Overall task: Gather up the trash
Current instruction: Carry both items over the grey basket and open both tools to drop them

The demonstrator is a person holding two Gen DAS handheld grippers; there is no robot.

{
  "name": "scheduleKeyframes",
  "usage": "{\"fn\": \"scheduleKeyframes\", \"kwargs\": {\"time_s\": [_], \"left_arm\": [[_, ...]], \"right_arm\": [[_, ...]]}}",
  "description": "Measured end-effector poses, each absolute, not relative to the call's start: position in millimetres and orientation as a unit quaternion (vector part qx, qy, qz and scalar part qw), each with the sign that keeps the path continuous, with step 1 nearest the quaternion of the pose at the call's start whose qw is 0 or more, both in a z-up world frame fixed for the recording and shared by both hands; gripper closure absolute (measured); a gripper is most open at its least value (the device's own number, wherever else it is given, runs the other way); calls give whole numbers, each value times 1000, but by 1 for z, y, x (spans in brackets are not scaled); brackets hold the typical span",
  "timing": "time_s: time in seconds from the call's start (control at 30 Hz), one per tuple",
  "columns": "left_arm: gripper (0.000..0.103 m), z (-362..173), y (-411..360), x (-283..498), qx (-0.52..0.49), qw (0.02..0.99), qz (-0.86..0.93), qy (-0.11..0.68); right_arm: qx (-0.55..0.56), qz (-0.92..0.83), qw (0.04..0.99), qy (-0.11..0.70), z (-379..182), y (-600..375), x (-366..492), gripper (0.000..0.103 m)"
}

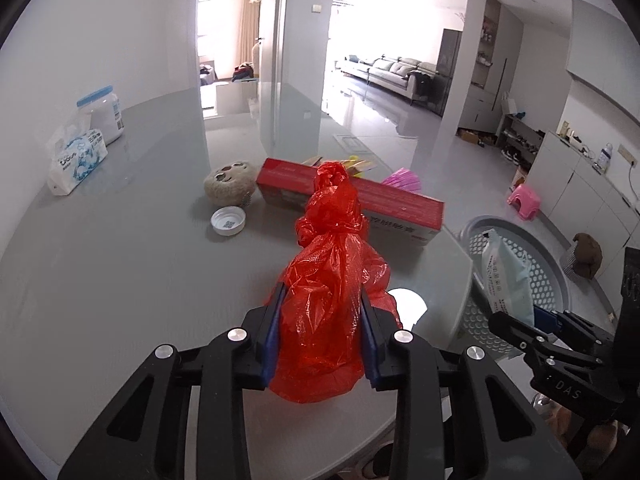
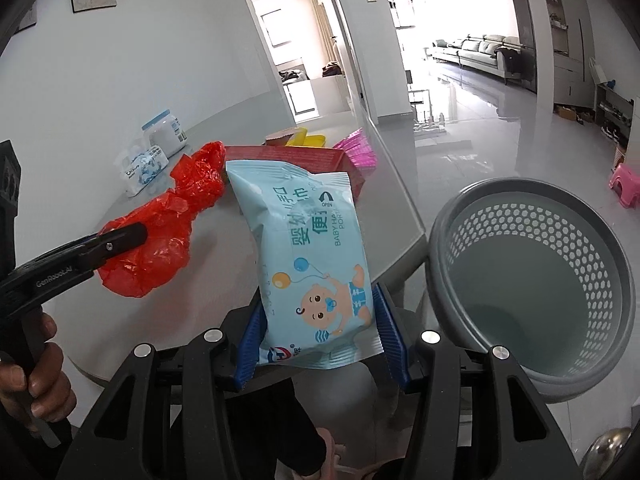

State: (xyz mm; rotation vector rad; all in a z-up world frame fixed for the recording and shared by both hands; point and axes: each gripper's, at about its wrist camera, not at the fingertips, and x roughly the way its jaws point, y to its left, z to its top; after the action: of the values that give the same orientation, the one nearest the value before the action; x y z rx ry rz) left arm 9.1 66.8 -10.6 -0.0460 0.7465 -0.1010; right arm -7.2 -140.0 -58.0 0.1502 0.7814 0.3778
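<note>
My left gripper (image 1: 322, 312) is shut on a crumpled red plastic bag (image 1: 328, 280) over the grey table (image 1: 120, 272); the bag also shows in the right wrist view (image 2: 160, 240) with the left gripper's fingers (image 2: 120, 238) clamped on it. My right gripper (image 2: 318, 320) is shut on a light blue baby wipes packet (image 2: 308, 264), held upright just off the table's edge, left of the grey perforated waste basket (image 2: 440, 264). The packet (image 1: 506, 276) and basket (image 1: 560, 276) show at the right of the left wrist view. The basket looks empty inside.
On the table lie a red carton (image 1: 360, 200), a white lid (image 1: 228, 221), a woven round object (image 1: 229, 182), a tissue pack (image 1: 78, 160), a white jar (image 1: 104, 114), pink (image 1: 402, 180) and yellow items behind the carton. A pink stool (image 1: 524, 200) stands on the floor.
</note>
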Motion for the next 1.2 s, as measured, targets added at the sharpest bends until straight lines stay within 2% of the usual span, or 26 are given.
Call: {"fn": "scheduleKeyframes", "kwargs": {"time_s": [0.37,0.6,0.97,1.2], "left_arm": [[70,-1,-39,23,31,919,-181,348],[70,-21,-95,47,65,902,-230,361],[70,-54,-154,78,98,878,-245,399],[70,-67,-164,87,109,871,-246,412]], "right_arm": [[112,71,920,368,-59,-229,-27,53],[145,9,919,366,-69,-281,-35,53],[167,-26,906,387,-91,-312,-17,53],[148,-40,907,392,-97,-308,-6,53]]}}
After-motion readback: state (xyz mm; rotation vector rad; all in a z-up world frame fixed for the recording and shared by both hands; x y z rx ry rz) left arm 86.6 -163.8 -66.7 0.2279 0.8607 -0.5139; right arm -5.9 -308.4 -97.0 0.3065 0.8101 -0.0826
